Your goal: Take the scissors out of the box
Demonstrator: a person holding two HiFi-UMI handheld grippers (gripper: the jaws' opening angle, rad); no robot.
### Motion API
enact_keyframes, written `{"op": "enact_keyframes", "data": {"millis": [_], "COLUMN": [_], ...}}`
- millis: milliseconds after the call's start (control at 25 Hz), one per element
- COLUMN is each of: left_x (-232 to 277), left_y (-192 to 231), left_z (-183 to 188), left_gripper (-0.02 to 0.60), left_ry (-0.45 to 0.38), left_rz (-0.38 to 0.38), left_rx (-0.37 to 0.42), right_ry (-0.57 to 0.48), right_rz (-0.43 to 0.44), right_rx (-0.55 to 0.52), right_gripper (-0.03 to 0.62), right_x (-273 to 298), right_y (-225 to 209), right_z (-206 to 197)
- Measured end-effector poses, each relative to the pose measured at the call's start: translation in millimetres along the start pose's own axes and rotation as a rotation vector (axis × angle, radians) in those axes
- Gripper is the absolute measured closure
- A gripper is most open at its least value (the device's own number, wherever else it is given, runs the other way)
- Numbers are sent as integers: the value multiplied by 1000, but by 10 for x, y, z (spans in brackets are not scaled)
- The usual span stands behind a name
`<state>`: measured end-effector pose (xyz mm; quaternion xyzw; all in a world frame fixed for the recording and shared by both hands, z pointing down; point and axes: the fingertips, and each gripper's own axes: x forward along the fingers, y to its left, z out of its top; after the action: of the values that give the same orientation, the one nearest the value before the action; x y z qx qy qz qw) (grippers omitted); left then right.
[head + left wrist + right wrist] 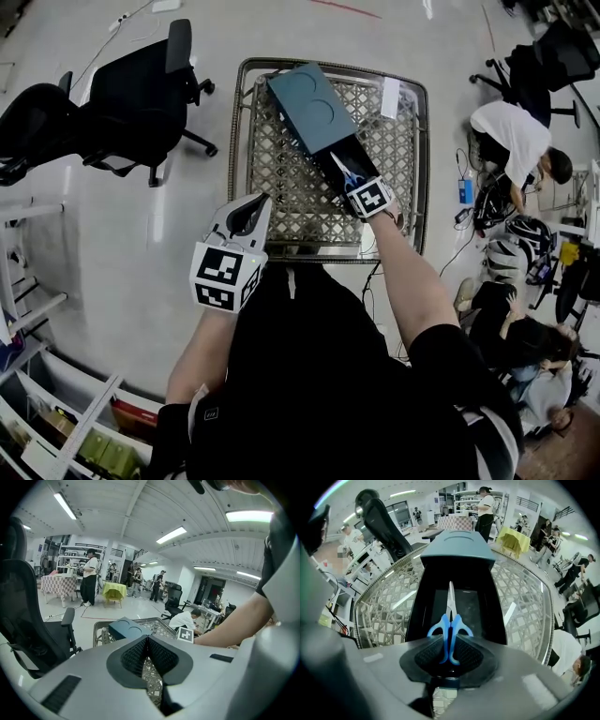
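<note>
Scissors (pixel 450 627) lie lengthwise in the black inside of the box (pixel 487 606), blades pointing toward the teal cover (pixel 457 548) at its far end. The box sits on the lattice-top bench (pixel 520 592), diagonal in the head view. Scissors not out yet.

Risks, as a judgement: the grip is only on the lower part of the blue handle loops, w/ the long blades free beyond it. On the lift the scissors could pivot or slip out, esp. if the plastic is slick against the ribbed pads. The blade tips lie near the cover's edge, so a careless pull could snag them & drag the whole box. The box is prob. light & nothing pins it down. The handles, squeezed from both sides, might also twist if the pads bite off-centre.

Right gripper (pixel 450 645) points steeply down at the near end of the box. Its jaws are approx. half closed. The pads press on the outer sides of the two loops, which are pushed together; nothing else is btw them.

Left gripper (pixel 147 641) hangs close to the person's body by the bench's near corner, well apart from the box. Its jaws are fully together, tips touching, w/ nothing held, so it gives the box no support.
</note>
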<state>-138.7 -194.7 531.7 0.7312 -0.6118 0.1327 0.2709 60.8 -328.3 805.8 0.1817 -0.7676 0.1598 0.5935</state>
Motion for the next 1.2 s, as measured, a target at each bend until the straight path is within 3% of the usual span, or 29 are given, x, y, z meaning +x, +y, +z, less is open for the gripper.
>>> {"op": "enact_keyframes", "data": {"millis": [200,520,720,1200], "left_x": [-57,-225,-287,-219], "left_y": [35,65,45,-323], "left_z": [129,409,472,1019], "left_gripper": [574,574,574,574], "left_ry": [-48,-113,-117,-154], "left_rz": [-16,-55,-89,-146], "left_rx": [-7,24,42,181], "right_ry": [-46,-205,-377,-850], "right_rz": [-6,9,-2,47], "right_rx": [0,138,243,300], "right_gripper": [502,502,502,502], "right_x": [-248,-920,-1483,-3073], "right_y": [-27,-71,-90,3], "right_z": [154,354,487,645]}}
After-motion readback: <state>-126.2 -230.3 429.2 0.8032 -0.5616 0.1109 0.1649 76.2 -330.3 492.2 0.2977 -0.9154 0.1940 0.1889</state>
